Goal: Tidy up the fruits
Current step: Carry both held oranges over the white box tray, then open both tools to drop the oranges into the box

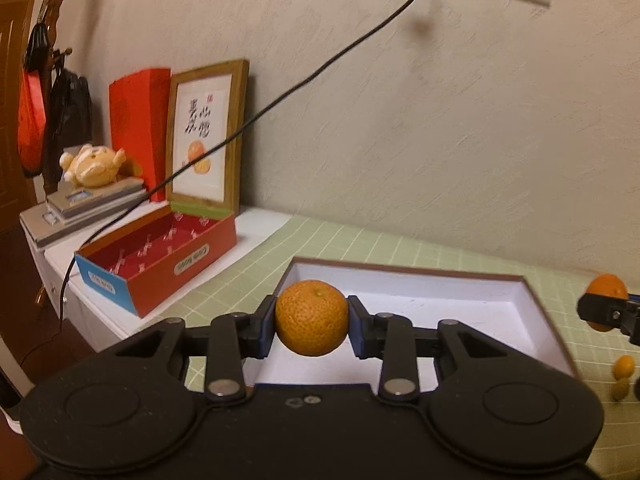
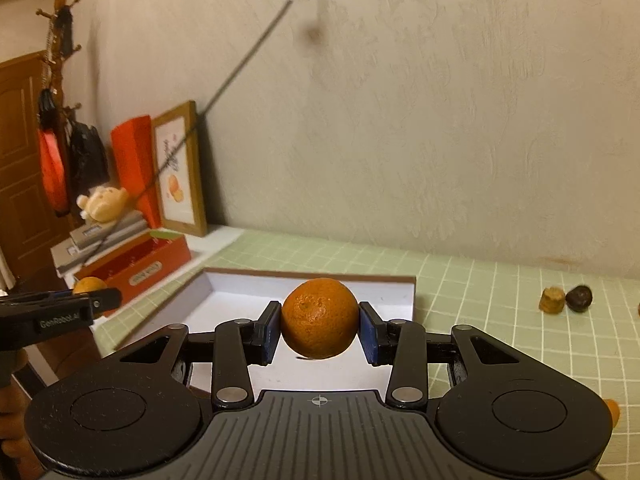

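Observation:
My left gripper (image 1: 312, 326) is shut on an orange mandarin (image 1: 311, 317) and holds it above the near left part of a shallow white tray (image 1: 472, 300) with a brown rim. My right gripper (image 2: 319, 330) is shut on a second mandarin (image 2: 319, 318), held above the same tray (image 2: 248, 284). In the left wrist view the right gripper (image 1: 612, 314) and its mandarin (image 1: 606, 286) show at the right edge. In the right wrist view the left gripper (image 2: 60, 310) with its mandarin (image 2: 89, 285) shows at the left edge.
The tray lies on a green checked mat (image 2: 500, 292). An open red box (image 1: 160, 258), a framed picture (image 1: 206, 136), a plush toy (image 1: 94, 164) and a black cable (image 1: 280, 100) stand at the left. Small fruits (image 1: 623, 376) and two dark small items (image 2: 566, 299) lie right of the tray.

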